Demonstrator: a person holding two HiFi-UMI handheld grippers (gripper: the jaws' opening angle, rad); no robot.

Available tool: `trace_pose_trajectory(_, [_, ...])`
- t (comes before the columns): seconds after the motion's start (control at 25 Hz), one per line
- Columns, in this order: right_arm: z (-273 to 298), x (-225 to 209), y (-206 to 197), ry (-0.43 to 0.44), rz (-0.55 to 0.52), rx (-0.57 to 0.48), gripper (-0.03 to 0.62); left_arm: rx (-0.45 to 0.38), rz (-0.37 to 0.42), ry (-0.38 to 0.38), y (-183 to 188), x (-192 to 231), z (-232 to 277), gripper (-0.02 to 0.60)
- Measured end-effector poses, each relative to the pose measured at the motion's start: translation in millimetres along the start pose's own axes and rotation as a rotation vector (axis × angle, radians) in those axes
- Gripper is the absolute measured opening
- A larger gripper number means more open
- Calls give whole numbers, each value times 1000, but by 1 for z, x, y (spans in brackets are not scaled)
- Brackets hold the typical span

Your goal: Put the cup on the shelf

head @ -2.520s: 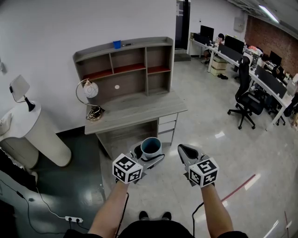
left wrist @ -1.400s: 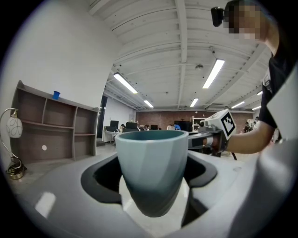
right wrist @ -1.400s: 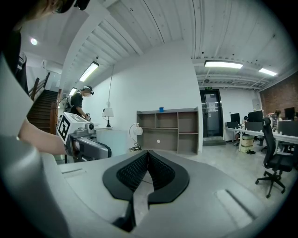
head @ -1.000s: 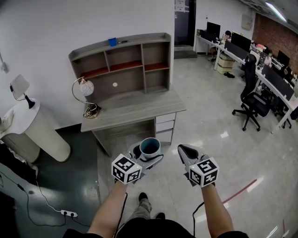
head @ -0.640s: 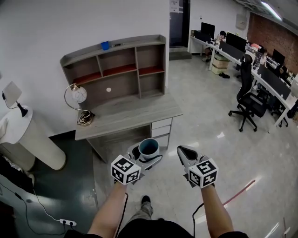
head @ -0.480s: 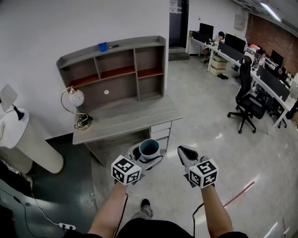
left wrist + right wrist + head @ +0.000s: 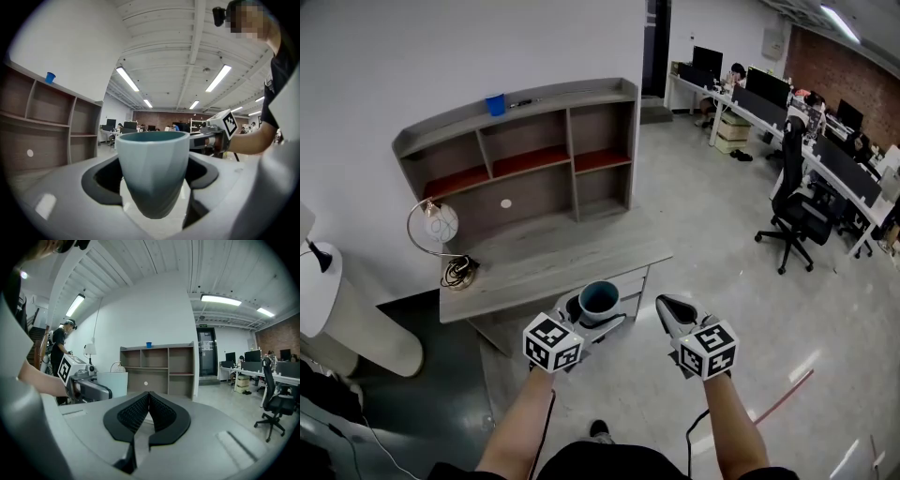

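Low in the middle of the head view, the left gripper (image 7: 592,316) has its fingers pinching the cup (image 7: 599,298). It's teal, upright, mouth up, and it overlaps the worktop's (image 7: 534,267) near edge. Right gripper (image 7: 672,308) sits at its 3 o'clock, fingers (image 7: 135,411) pressed together with nothing between them. Shelf (image 7: 520,141) is at 11 o'clock from the cup, well apart, with a small blue container (image 7: 495,104) on top. Lamp (image 7: 431,230) stands at the worktop's 9 o'clock end.
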State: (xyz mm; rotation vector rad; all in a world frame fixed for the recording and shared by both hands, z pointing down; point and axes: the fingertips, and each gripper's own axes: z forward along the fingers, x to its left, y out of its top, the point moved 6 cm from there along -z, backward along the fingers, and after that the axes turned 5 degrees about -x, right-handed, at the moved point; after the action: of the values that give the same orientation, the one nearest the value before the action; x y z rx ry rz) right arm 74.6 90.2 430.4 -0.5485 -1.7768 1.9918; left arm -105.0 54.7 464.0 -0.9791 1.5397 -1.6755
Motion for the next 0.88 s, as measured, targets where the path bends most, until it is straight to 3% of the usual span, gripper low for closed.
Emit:
trace_pose_trajectory(0.36, [53,-2,-1,-18,14,17,12,12,-3,-34,1,55,7,374])
trace_pose_trajectory(0.88, [106,-33,-6,12,19,36,12,26,-27,-13,-10,102,34,373])
